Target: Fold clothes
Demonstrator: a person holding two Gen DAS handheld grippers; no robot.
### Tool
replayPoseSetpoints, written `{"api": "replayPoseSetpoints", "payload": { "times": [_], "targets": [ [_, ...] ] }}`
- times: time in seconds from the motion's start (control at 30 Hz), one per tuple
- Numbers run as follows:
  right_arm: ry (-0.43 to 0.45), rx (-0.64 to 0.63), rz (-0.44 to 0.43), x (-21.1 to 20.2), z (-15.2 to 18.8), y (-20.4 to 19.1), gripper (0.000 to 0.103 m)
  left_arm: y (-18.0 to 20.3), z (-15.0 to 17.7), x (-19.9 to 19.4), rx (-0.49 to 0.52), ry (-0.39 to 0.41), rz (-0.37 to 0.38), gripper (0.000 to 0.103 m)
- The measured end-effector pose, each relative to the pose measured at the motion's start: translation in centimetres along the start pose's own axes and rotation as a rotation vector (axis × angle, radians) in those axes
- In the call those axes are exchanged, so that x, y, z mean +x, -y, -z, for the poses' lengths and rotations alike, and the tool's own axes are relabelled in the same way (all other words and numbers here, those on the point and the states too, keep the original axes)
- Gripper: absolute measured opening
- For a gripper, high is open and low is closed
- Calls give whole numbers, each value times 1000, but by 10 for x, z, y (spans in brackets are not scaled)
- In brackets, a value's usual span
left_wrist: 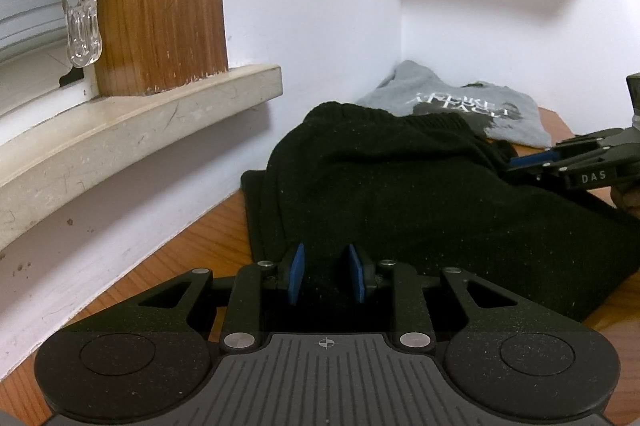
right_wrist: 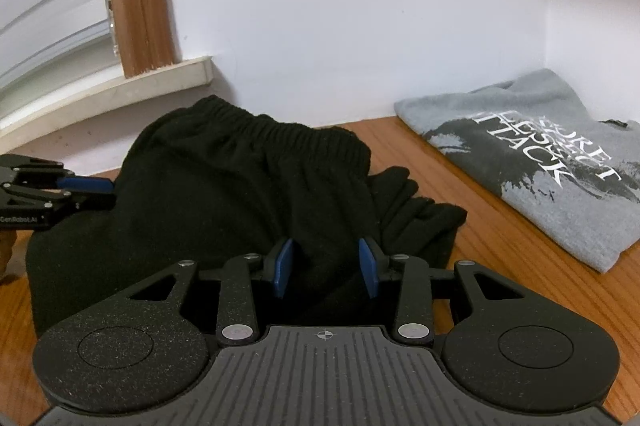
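Black trousers [left_wrist: 400, 178] [right_wrist: 224, 186] with an elastic waistband lie folded in a thick bundle on the wooden table [left_wrist: 216, 238]. My left gripper [left_wrist: 326, 272] sits low at the bundle's near left edge. Black cloth fills the narrow gap between its blue pads, and it is shut on it. In the right wrist view the left gripper [right_wrist: 96, 192] pinches the bundle's left side. My right gripper [right_wrist: 326, 266] holds a thicker wad of the same cloth between its pads. In the left wrist view the right gripper [left_wrist: 516, 164] reaches in from the right onto the trousers.
A folded grey T-shirt [left_wrist: 416, 82] [right_wrist: 540, 162] with white print lies in the far corner by the white walls. A pale window sill [left_wrist: 140, 122] and wooden frame stand on the left, with a blind-cord clip [left_wrist: 82, 26] hanging. Bare table [right_wrist: 460, 178] lies between trousers and T-shirt.
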State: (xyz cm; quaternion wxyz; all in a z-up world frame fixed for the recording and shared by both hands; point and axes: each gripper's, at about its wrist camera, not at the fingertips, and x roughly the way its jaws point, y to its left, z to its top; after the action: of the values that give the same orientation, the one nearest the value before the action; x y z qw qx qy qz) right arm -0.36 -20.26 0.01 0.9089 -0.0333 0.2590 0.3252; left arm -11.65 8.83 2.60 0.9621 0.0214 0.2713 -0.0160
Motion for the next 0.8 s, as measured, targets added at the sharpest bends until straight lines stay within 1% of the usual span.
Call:
{"api": "replayPoseSetpoints", "payload": {
  "times": [0.8],
  "targets": [
    [-1,-2,8,-1,1,-2,38,0,0,0,6,3,-4,27]
  ]
}}
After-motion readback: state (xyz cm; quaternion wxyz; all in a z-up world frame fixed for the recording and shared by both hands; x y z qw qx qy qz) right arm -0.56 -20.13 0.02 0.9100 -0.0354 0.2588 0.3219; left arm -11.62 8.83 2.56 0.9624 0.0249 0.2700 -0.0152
